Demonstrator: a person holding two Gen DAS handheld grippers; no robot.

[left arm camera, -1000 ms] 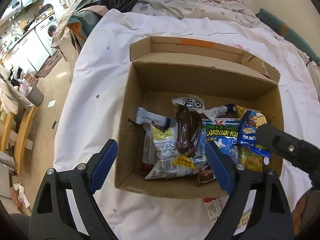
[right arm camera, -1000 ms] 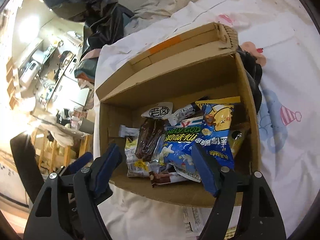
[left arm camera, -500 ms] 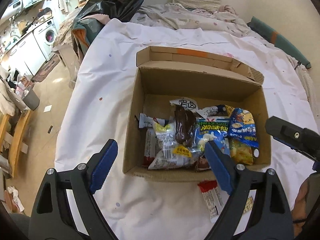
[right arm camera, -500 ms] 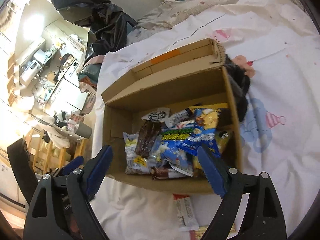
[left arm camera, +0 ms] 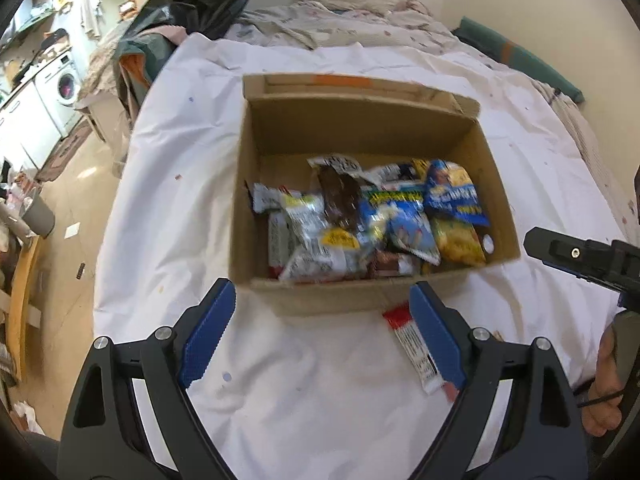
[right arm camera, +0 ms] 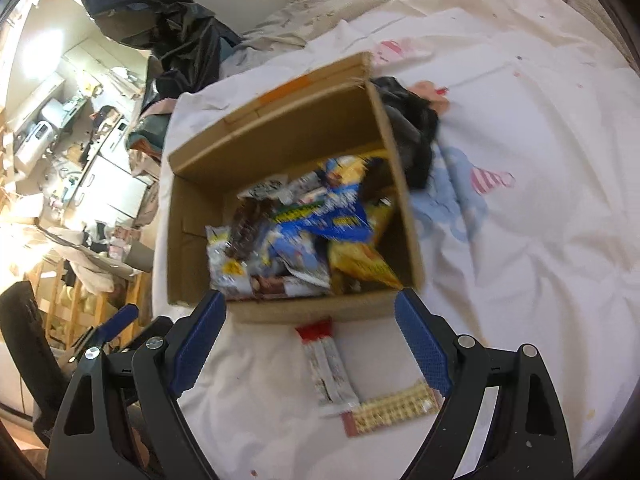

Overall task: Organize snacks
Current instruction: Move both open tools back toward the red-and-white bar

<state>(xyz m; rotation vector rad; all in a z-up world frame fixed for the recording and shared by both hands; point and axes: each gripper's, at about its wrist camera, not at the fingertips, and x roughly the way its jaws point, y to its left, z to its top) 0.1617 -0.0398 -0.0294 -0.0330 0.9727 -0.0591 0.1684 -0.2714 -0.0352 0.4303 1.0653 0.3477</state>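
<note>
In the lower middle of the right wrist view, the right gripper [right arm camera: 310, 338] has its jaws spread wide with nothing between the pads – they have just been opening, and they frame a long white snack bar with a red end [right arm camera: 326, 364] lying on the white bed sheet [right arm camera: 540, 280]. Touching its near end lies a yellow-patterned packet [right arm camera: 394, 406]. The left gripper [left arm camera: 322, 330] is also wide open and empty. Just beyond the bar stands the cardboard box [right arm camera: 316, 308], already full of snack packets [right arm camera: 316, 220]. I judge the bar is the next pick: best to come down across its narrow width near the middle, close gently, then lift clear over the box's near wall.
</note>
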